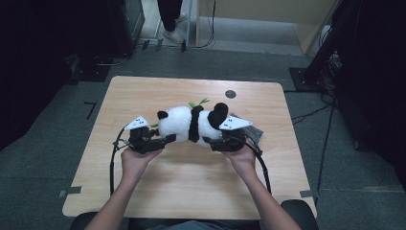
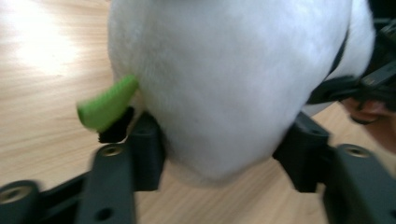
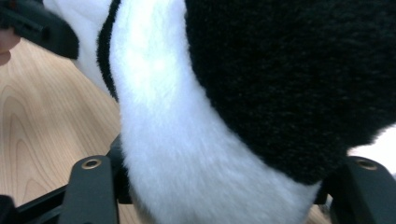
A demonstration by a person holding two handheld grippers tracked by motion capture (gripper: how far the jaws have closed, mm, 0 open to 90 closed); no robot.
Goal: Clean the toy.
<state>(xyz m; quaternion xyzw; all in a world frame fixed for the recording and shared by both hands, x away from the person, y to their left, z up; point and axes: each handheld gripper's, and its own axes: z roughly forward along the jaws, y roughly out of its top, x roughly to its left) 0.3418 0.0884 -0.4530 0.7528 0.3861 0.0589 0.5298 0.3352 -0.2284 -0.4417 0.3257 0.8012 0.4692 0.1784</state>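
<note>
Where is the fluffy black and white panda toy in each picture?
High view: the fluffy black and white panda toy lies mid-table between both claws.
Left gripper view: its white fur spans the middle.
Right gripper view: its black and white fur spans the picture's middle and right.
Shared landmark: the light wooden table.

Fluffy plush panda; wood-grain table

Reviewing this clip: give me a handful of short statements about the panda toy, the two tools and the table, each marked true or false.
1. The plush panda lies on the wooden table. True.
2. The left tool has white plush between its jaws. True.
3. The right tool is far from the panda. False: its jaws sit around the panda's black-and-white body.
4. A red leaf sticks out of the panda. False: the leaf is green.
</note>
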